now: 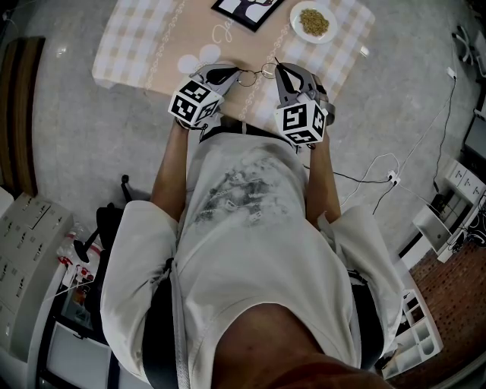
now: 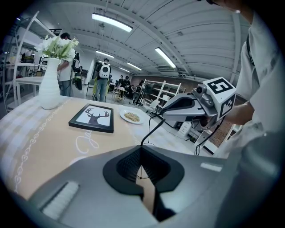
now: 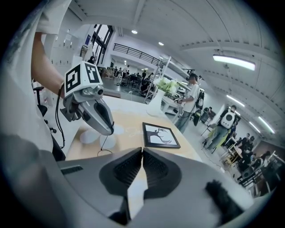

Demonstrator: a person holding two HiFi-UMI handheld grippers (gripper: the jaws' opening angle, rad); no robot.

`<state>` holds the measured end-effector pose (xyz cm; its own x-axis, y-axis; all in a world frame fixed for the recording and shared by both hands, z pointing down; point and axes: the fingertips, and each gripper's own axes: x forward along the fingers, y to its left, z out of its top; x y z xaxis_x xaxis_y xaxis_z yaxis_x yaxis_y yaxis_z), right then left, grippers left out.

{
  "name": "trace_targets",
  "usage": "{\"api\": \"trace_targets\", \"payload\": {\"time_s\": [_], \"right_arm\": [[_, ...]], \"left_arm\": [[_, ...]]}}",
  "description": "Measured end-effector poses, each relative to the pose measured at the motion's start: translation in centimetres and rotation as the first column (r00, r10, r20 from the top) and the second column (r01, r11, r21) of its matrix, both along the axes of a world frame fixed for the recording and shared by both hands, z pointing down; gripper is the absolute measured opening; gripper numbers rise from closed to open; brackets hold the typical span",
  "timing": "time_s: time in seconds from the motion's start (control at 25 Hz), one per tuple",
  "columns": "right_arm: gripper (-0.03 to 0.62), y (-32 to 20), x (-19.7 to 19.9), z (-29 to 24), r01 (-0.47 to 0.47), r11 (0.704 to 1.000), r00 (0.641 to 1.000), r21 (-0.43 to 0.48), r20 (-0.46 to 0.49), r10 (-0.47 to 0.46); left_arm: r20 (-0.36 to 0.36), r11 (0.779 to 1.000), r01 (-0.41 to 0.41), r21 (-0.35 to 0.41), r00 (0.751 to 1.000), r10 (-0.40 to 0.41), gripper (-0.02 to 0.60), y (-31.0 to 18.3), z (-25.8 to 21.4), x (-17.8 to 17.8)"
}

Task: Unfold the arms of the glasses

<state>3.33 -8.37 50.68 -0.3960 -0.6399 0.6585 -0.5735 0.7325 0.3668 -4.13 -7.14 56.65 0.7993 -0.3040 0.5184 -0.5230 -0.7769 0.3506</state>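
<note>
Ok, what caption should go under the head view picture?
The left hand-held gripper and right hand-held gripper hold round glasses over the table.

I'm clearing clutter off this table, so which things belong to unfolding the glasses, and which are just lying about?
In use:
glasses
left hand-held gripper and right hand-held gripper, both closed on them

Lying about:
deer picture
plate of food
vase of flowers
checked tablecloth

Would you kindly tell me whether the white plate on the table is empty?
No, the white plate holds a small heap of food in its middle.
</note>
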Motion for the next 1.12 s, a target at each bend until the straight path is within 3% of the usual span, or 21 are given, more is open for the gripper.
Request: {"api": "trace_targets", "payload": {"time_s": [1.12], "right_arm": [[0.023, 0.1, 3.2, 0.1, -0.082, 0.997, 0.997, 0.009, -0.003, 0.082]], "left_arm": [[0.003, 0.998, 0.066, 0.014, 0.998, -0.066, 0.008, 0.0, -0.4, -0.4]]}}
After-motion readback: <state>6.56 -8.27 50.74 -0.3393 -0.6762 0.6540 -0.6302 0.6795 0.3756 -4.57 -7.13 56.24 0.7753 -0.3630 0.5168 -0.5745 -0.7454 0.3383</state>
